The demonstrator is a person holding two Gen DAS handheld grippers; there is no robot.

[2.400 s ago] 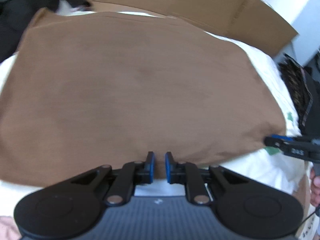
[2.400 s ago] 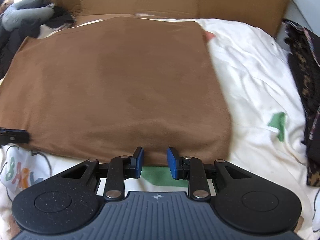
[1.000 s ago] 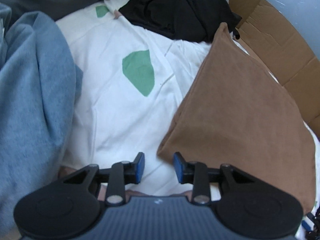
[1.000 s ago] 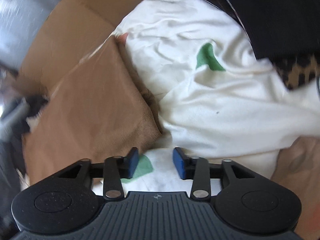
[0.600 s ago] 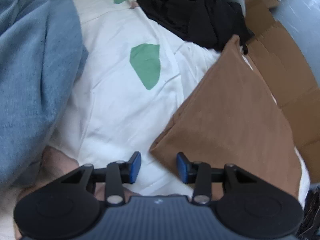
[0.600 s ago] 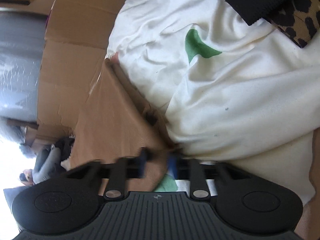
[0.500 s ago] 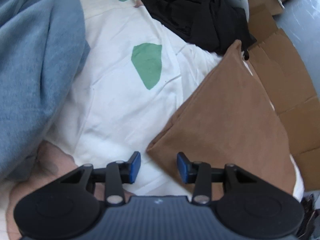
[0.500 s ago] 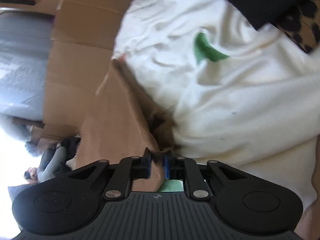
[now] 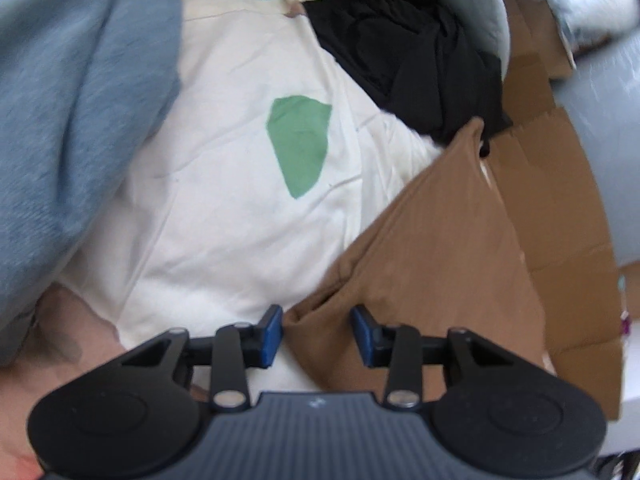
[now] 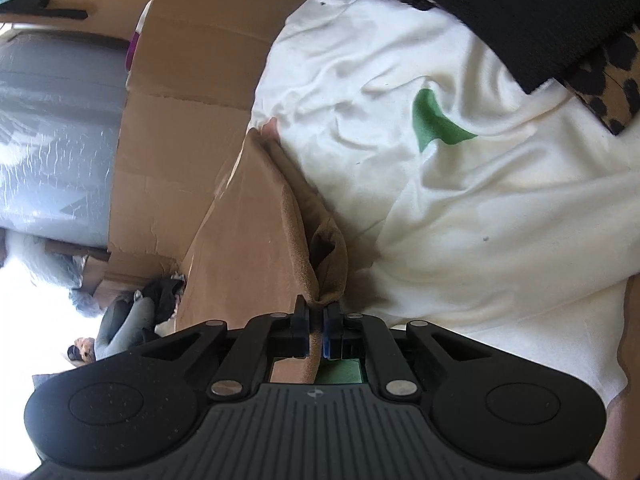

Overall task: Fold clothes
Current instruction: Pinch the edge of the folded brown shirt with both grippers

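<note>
- The jaws of the right gripper (image 10: 315, 330) are seen clenched on a bunched corner of the brown garment (image 10: 256, 248); the cloth is pinched between the 2 blue pads and is pulled up into a small fold just above them.
- The jaws of the left gripper (image 9: 316, 334) are closing, and the near corner of the brown garment (image 9: 432, 264) lies between the 2 pads; the pads are not yet pressed on the cloth, a gap being visible on each side.
- The brown garment is spread flat on a white sheet (image 9: 224, 208), and from the left wrist view it runs from the gripper away to the upper right.
- A green patch (image 9: 300, 140) is printed on the white sheet, well apart from the corner of the garment.
- A blue fleece cloth (image 9: 80, 92) is piled at the left side of the sheet.
- A black garment (image 9: 408, 48) is heaped at the far end, touching the far tip of the brown one.
- Flattened cardboard (image 9: 560, 208) is laid beside the right edge of the brown garment.
- In the right wrist view, a leopard-print cloth (image 10: 608, 80) under a black cloth (image 10: 520, 8) is seen at the far edge of the sheet.
</note>
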